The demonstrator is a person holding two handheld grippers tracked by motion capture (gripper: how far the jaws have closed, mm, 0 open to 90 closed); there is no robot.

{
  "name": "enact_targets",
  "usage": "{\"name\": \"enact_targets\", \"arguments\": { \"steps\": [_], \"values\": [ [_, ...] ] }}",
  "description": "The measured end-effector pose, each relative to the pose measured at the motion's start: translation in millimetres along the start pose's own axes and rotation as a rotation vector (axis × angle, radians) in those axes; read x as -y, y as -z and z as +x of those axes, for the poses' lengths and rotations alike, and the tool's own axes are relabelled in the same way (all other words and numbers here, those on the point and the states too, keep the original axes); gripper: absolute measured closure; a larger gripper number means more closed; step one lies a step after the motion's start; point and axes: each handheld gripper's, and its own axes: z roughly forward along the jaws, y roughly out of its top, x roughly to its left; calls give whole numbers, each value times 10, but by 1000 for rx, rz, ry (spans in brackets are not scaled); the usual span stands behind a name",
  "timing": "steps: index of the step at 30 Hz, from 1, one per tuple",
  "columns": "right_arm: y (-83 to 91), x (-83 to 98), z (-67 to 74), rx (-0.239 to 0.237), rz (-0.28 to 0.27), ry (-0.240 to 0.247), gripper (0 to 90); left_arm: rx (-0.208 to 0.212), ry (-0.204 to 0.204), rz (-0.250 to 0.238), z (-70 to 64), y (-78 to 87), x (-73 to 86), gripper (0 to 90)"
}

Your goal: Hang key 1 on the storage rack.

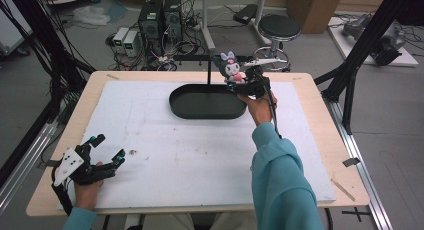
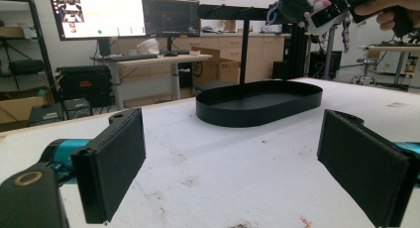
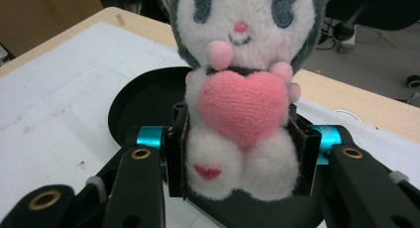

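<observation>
Up above the right end of the black oval tray, near the far edge of the surface, there's a plush toy held in the air by the right hand-held gripper. In the right gripper view it's pretty clear: the plush toy sits upright with its white face toward the camera, a pink knitted heart in front of its belly and a little red heart on one foot. The two black jaws are squeezed in on its lower body from both sides, pads pressing right into the fluff, so it's a proper grip, about halfway closed. The tray sits right below and behind it. The right hand wears a teal sleeve that runs back toward the near edge.

The left hand-held gripper is way off at the near left corner of the surface, well apart from the tray. In the left gripper view its jaws stand wide apart with nothing between them, just bare white covering, and the tray shows farther off. Past the far edge there's a round black stool and some computer boxes on the floor.
</observation>
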Motion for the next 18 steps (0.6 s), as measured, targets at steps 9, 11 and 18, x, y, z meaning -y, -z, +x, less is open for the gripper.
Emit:
{"name": "enact_targets", "arguments": {
  "steps": [9,11,18],
  "values": [
    [13,35,-8,4,29,14,549,0,1,0,0,0,0,118],
    [10,42,-1,5,43,25,549,0,1,-1,-1,-1,0,118],
    [-44,127,-11,0,93,48,548,0,0,-1,-1,-1,0,117]
  ]
}}
